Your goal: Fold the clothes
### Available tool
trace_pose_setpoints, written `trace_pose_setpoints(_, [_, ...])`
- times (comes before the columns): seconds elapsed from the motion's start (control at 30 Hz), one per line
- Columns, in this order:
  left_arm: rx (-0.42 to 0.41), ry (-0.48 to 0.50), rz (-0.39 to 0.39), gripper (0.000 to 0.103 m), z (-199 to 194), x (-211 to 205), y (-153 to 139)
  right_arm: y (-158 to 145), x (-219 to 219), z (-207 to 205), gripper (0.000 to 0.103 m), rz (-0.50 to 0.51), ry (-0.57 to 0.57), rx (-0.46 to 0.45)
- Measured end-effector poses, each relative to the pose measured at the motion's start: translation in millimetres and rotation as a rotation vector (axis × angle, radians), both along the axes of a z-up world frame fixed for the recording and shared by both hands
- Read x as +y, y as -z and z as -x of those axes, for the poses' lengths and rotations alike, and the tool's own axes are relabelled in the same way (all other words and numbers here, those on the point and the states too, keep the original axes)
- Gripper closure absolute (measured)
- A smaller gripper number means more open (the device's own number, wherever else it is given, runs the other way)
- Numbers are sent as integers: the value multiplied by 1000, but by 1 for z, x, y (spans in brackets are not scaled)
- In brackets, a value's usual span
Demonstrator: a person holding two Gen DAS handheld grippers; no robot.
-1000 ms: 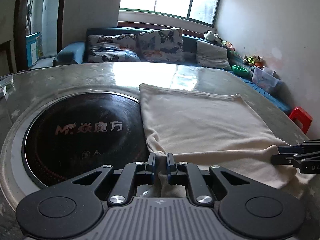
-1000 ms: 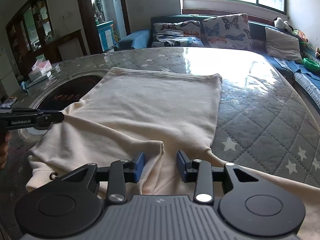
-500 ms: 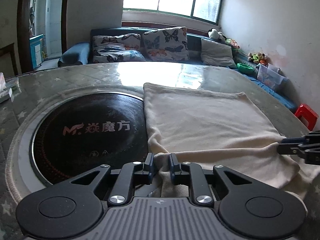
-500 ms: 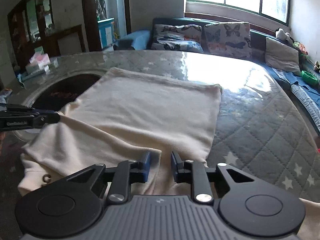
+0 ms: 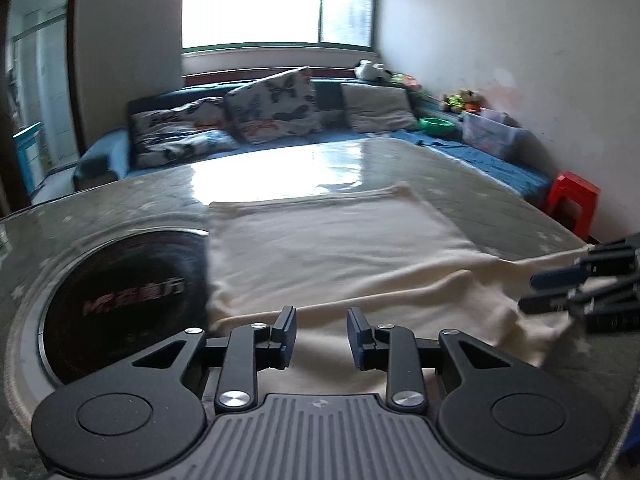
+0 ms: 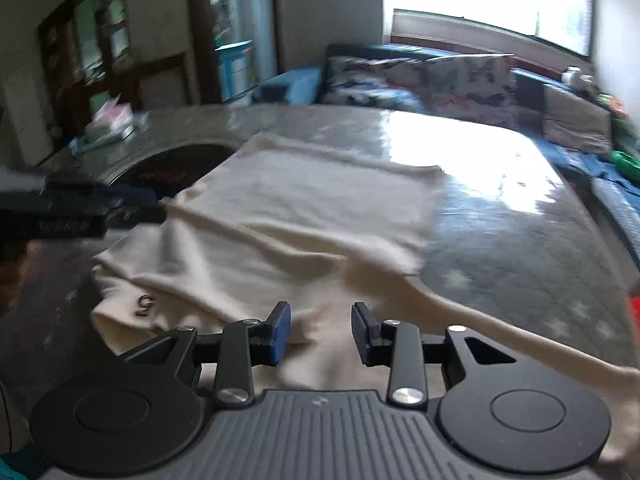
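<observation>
Holding both black two-finger grippers parted over the cream knit garment on the quilted grey table, your left gripper and right gripper grip nothing; loose cloth bunched just ahead could slump, spoiling your fold.

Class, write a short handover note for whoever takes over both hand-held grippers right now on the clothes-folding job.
Left hand-held gripper: open, nothing held, just above the near edge of the cream garment.
Right hand-held gripper: open, empty, over the garment's near right part.
The garment lies on the quilted table, its left edge over the round black cooktop. One long strip trails off to the near right.
Done: the near part looks folded up over the far part.
Left: probably tuck in the trailing strip, fold again and smooth.
</observation>
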State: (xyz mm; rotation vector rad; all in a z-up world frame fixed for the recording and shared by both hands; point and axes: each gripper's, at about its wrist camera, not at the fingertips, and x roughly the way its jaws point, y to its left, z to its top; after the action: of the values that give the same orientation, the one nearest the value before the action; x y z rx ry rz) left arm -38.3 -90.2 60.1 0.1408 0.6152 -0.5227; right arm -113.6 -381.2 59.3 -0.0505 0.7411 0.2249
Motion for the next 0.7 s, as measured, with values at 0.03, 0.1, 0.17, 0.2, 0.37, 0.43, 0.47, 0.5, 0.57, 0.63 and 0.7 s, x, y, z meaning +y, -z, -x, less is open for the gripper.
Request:
trace_pose_setpoints(0.03, [4, 18, 1, 72, 2, -6, 1, -1, -9, 3, 70, 5, 32, -3])
trace_pose_setpoints(0.1, [12, 54, 2, 72, 5, -18, 2, 0, -30, 10, 70, 20, 113, 5])
trace_pose_setpoints(0.17, [22, 92, -2, 72, 9, -31, 5, 4, -52, 18, 70, 37, 199, 19])
trace_pose_setpoints(0.2, [24, 111, -7, 72, 11, -37, 6, 6, -65, 22, 70, 38, 249, 26])
trace_pose_setpoints(0.37, [36, 193, -21, 72, 22, -68, 12, 14, -119, 45, 69, 22, 458, 36])
trace_pose_setpoints(0.43, [39, 215, -24, 72, 26, -77, 14, 17, -133, 52, 66, 14, 515, 33])
trace_pose_setpoints(0.47, [41, 226, -27, 72, 27, -81, 15, 18, -140, 55, 66, 8, 540, 31])
trace_pose_setpoints(0.5, [42, 236, -31, 72, 28, -85, 17, 20, -147, 58, 66, 3, 560, 30])
trace_pose_setpoints(0.57, [46, 251, -40, 72, 30, -91, 19, 22, -156, 62, 66, -2, 585, 24])
trace_pose_setpoints(0.63, [50, 264, -48, 72, 32, -95, 21, 22, -158, 64, 66, -1, 597, 14])
trace_pose_setpoints(0.7, [52, 271, -55, 72, 34, -97, 23, 22, -160, 66, 66, 1, 609, 3])
